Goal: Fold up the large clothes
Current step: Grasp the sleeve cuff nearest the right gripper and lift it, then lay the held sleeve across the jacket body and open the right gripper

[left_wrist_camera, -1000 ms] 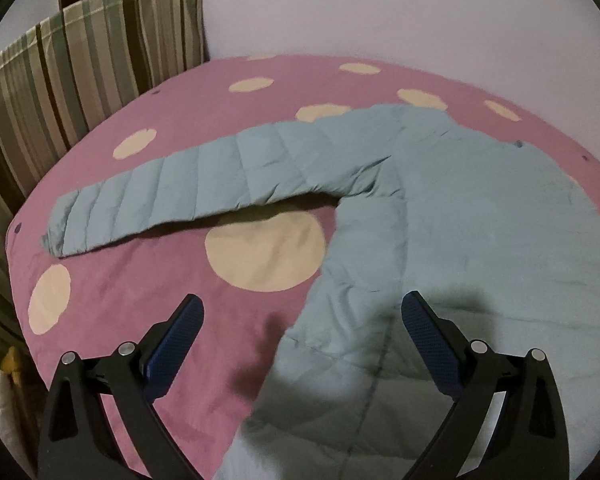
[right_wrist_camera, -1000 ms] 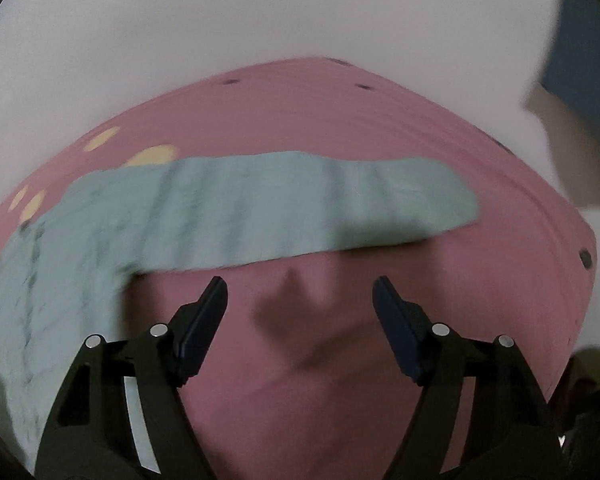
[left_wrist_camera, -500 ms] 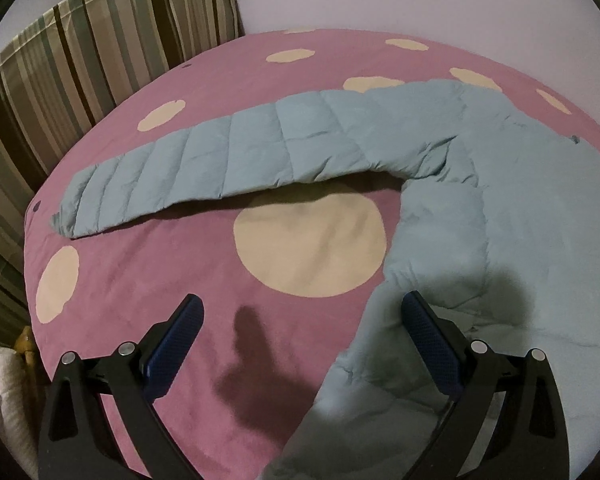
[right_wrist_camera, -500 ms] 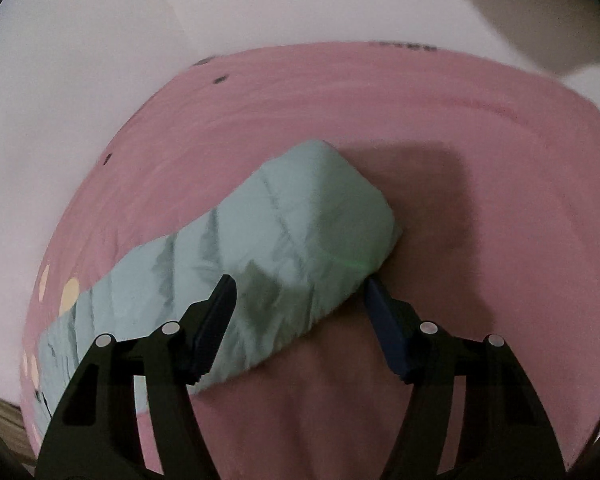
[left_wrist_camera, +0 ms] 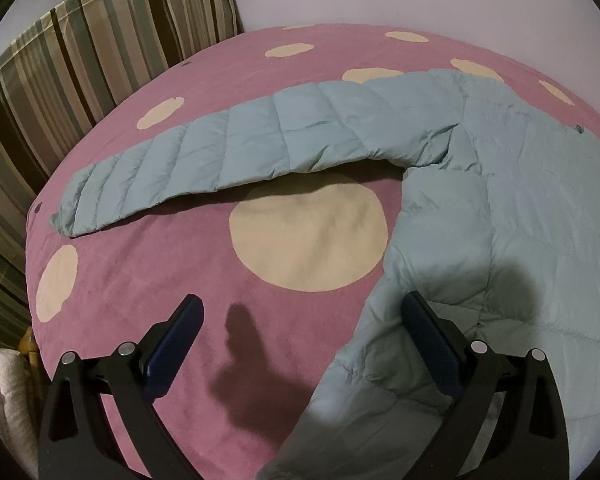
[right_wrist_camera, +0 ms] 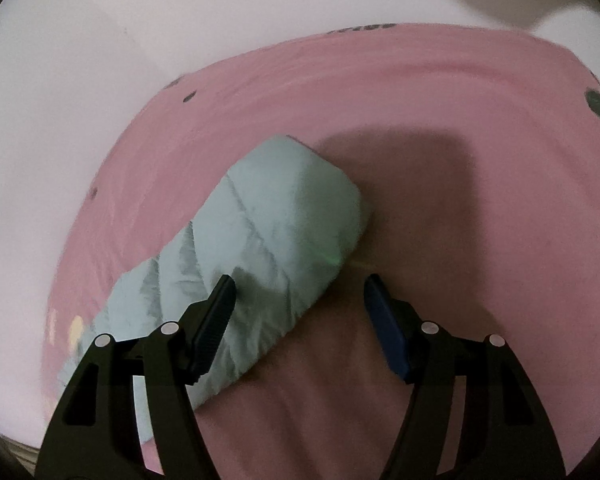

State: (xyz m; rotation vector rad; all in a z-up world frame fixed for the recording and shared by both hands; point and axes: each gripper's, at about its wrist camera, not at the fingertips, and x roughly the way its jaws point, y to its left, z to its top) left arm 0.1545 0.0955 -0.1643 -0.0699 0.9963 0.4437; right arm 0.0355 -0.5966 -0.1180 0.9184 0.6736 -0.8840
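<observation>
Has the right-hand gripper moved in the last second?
Yes. The right gripper, jaws open after closing slightly, has swung along the blue sleeve to its cuff end, which now lies between its fingers on the pink bedspread.

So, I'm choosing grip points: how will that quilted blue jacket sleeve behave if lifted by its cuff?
Probably floppy: the sleeve lies creased and limp on the pink bedspread, so it should drape and trail. Its puffy quilting suggests it is light and compressible. The right gripper stands open around the cuff.
</observation>
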